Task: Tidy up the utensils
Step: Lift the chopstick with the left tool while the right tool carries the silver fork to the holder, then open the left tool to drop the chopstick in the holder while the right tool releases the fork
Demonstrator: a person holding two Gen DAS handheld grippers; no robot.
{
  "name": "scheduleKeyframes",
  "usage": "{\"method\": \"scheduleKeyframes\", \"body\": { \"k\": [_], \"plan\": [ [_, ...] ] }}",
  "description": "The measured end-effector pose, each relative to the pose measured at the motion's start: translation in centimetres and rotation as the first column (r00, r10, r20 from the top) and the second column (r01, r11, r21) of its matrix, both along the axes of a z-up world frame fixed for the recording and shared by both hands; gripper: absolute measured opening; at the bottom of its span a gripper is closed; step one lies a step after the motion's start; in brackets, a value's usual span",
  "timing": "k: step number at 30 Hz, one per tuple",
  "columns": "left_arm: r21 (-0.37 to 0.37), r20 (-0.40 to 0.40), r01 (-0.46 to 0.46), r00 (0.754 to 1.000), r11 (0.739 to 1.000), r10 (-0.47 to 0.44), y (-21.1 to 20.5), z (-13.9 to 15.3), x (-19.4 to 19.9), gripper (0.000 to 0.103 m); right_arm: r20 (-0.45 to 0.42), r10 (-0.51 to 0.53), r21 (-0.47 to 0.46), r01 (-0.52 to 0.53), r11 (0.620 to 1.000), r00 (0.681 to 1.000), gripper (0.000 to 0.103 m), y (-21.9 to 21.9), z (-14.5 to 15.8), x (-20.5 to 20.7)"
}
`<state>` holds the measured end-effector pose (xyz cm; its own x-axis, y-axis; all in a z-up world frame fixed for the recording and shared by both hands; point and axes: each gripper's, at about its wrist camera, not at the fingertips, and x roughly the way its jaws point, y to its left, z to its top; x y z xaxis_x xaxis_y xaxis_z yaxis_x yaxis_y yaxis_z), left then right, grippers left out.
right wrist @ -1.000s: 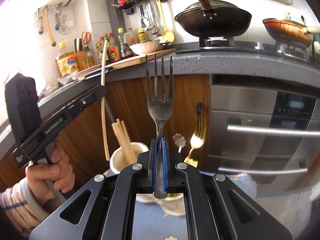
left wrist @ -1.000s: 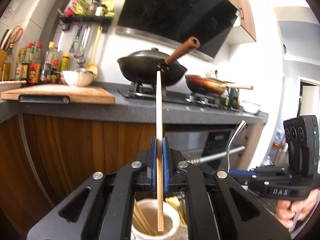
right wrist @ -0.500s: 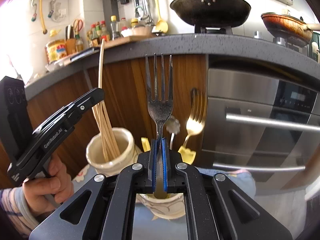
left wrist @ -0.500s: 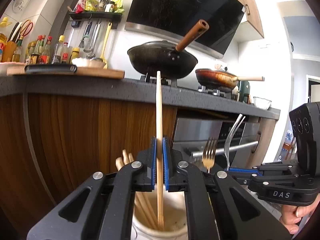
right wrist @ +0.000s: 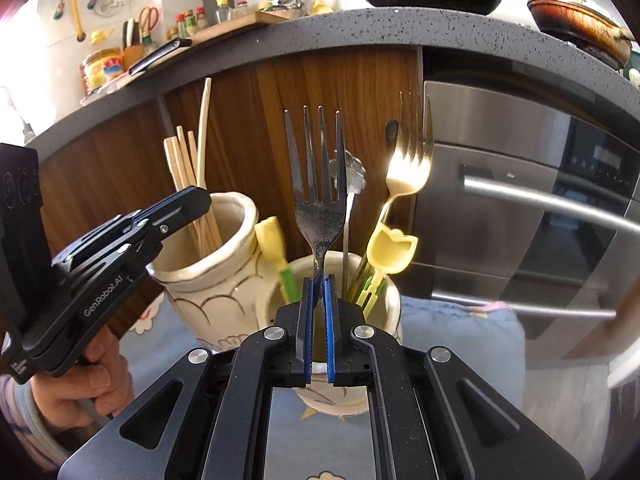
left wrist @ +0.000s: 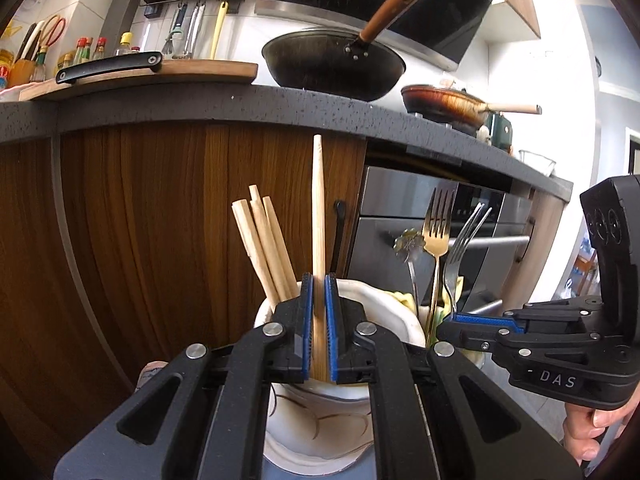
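Observation:
My left gripper (left wrist: pixel 319 288) is shut on a wooden chopstick (left wrist: pixel 318 208), upright, its lower end inside a cream ceramic jar (left wrist: pixel 384 304) that holds several chopsticks (left wrist: pixel 260 236). My right gripper (right wrist: pixel 319 288) is shut on a steel fork (right wrist: pixel 318 184), tines up, its handle lowered into a second cream jar (right wrist: pixel 390 300). That jar holds a gold fork (right wrist: pixel 408 168), a silver flower-topped utensil (right wrist: pixel 354 172) and yellow-green plastic pieces (right wrist: pixel 390 256). The chopstick jar (right wrist: pixel 224 264) stands to its left, with the left gripper (right wrist: pixel 192 200) over it.
Both jars stand on a light blue patterned cloth (right wrist: pixel 472 344). Behind them are wooden cabinet fronts (left wrist: pixel 140 220) and a steel oven (right wrist: pixel 540 208) under a dark speckled counter edge (left wrist: pixel 240 108). A black wok (left wrist: pixel 332 60) and a frying pan (left wrist: pixel 444 100) sit above.
Both grippers have come down toward the jars. The chopstick's lower end has gone deeper into the left jar, and the fork's handle has dropped into the right jar.

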<state>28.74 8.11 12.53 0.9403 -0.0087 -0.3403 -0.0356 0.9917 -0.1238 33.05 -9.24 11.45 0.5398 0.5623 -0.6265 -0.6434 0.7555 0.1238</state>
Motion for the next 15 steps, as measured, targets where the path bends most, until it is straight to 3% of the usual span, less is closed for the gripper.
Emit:
{"method": "scheduleKeyframes", "body": {
  "k": [11,15],
  "plan": [
    [0.042,-0.023,0.015,1.0,0.999,-0.014,-0.5,0.3,0.2,0.008,-0.007,-0.016,0.011,0.016,1.0,1.0,0.006,0.1,-0.5,0.7],
    [0.052,0.0,0.02,1.0,0.998,-0.02,-0.8,0.6,-0.6,0.021,0.001,-0.016,0.041,0.016,0.999,1.0,0.008,-0.3,-0.1,0.4]
  ]
}}
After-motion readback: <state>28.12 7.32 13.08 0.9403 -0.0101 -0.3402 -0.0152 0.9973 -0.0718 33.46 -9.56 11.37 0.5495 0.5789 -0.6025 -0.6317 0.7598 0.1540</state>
